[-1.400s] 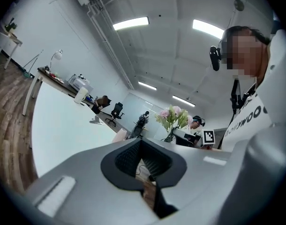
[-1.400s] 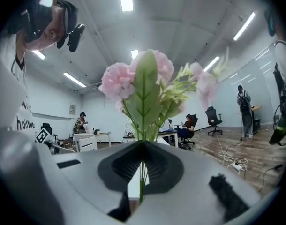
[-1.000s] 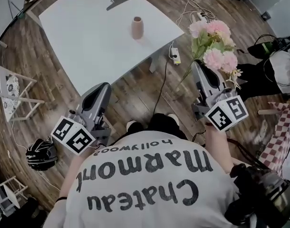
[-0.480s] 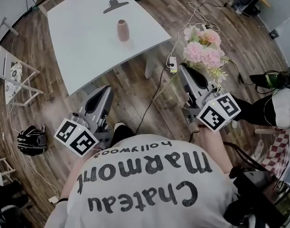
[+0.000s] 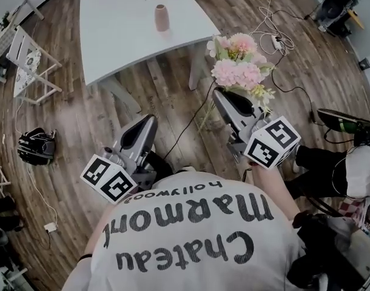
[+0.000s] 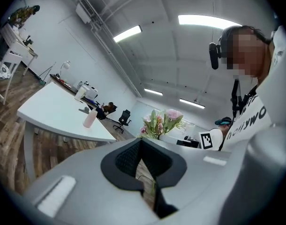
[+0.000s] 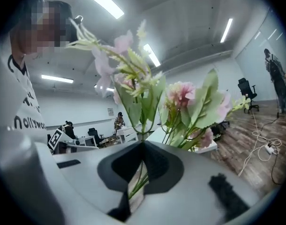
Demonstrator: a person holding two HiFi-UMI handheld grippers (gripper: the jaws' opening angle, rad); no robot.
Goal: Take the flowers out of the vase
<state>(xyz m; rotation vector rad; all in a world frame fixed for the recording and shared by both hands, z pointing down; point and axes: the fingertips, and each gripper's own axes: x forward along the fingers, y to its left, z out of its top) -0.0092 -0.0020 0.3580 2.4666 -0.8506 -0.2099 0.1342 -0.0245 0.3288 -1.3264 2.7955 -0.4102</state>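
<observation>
Right gripper (image 5: 220, 94) fingers pinch the bunch of pink flowers (image 5: 236, 71) by its green stems; left gripper (image 5: 150, 120) fingers are pressed together.

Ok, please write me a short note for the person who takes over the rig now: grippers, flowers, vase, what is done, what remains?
The right gripper is shut on the stems of the flowers, over the floor, away from the table.
The left gripper is shut, with nothing in it.
The vase stands upright on the table, empty.
Done: the flowers are out of the vase.
Remaining: probably only to lay the flowers down somewhere.
</observation>
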